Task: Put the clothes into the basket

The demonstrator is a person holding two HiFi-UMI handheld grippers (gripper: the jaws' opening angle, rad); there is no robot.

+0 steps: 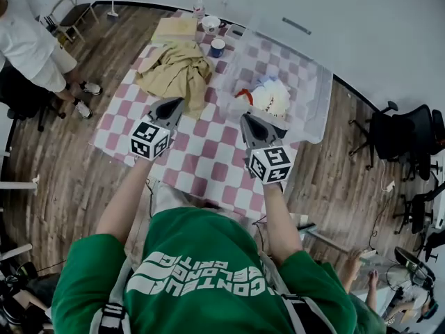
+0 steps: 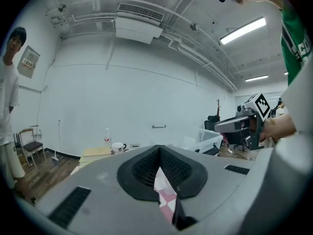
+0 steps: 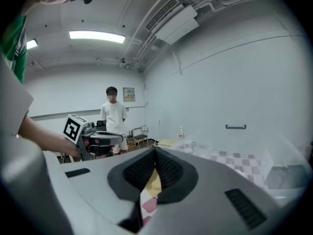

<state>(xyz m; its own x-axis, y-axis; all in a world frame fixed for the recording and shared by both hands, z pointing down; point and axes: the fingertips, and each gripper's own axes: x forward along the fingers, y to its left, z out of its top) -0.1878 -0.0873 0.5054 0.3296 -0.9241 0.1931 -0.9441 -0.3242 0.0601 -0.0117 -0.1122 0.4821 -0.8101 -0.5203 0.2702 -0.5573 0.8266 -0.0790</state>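
A heap of tan clothes lies on the pink-and-white checked table. To its right stands a clear plastic basket holding a white and red bundle. My left gripper hovers just in front of the tan heap, jaws shut and empty. My right gripper hangs by the basket's near wall, also shut with nothing held. In the left gripper view the left gripper is closed, and the right gripper shows to its right. The right gripper is closed in its own view.
At the table's far end stand a bottle, a white cup, a blue cup and a flat tan board. A person stands at the left. Office chairs are at the right.
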